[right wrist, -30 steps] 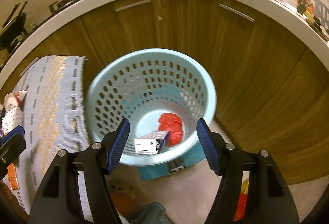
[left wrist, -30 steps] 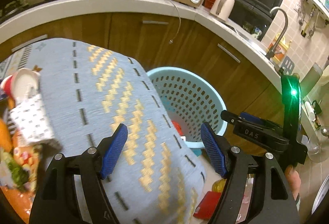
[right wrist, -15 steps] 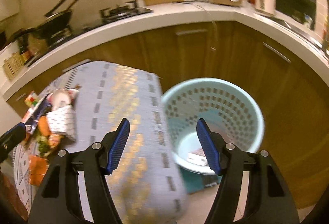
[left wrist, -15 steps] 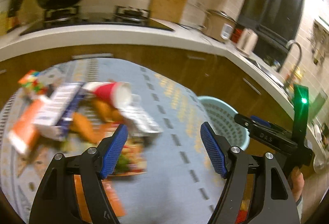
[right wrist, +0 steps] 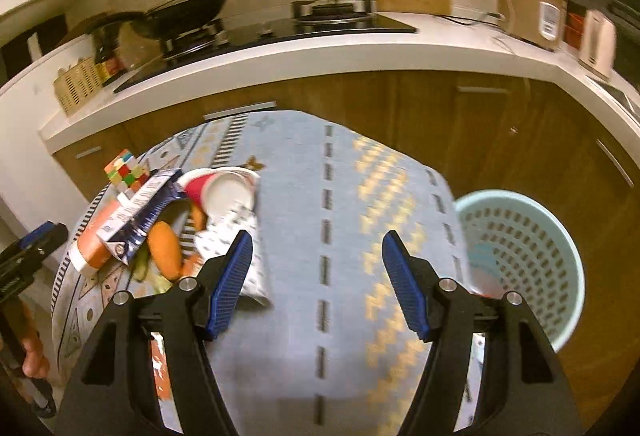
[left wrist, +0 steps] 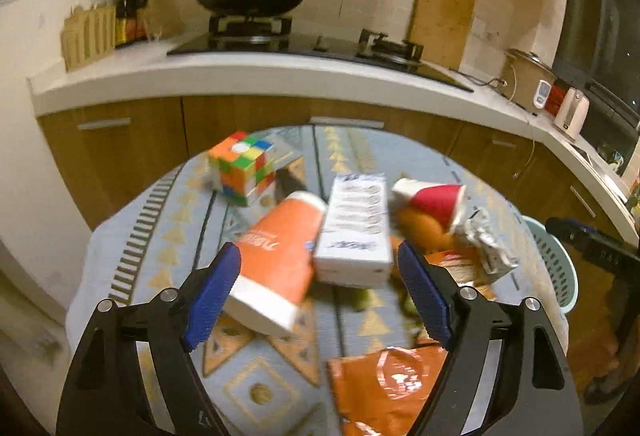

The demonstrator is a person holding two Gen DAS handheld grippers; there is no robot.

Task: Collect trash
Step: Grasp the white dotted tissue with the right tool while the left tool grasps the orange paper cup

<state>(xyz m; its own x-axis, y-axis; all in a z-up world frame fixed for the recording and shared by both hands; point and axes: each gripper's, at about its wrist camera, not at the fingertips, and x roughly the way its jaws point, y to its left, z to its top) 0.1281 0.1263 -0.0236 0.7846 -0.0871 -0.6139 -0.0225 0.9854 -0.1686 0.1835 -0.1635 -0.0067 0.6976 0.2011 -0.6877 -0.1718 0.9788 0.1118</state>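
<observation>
Trash lies piled on a round table with a blue patterned cloth (left wrist: 360,328). In the left wrist view I see an orange tube (left wrist: 276,260), a white box (left wrist: 356,228), a red paper cup (left wrist: 434,202), a crumpled silver wrapper (left wrist: 486,242) and an orange packet (left wrist: 384,384). My left gripper (left wrist: 318,296) is open, just above the tube and box. My right gripper (right wrist: 316,282) is open over the cloth (right wrist: 340,236), with the cup (right wrist: 224,190) and the pile to its left. The light blue basket (right wrist: 520,260) stands on the floor to the right.
A colour cube (left wrist: 242,166) sits at the table's far edge. An orange fruit (right wrist: 164,250) lies in the pile. Brown cabinets (right wrist: 400,104) and a white counter (left wrist: 280,76) with a stove and wok curve behind the table.
Both grippers have swung left, away from the basket and toward the trash pile. The left gripper has come close over the tube and box. Both have stayed open and empty.
</observation>
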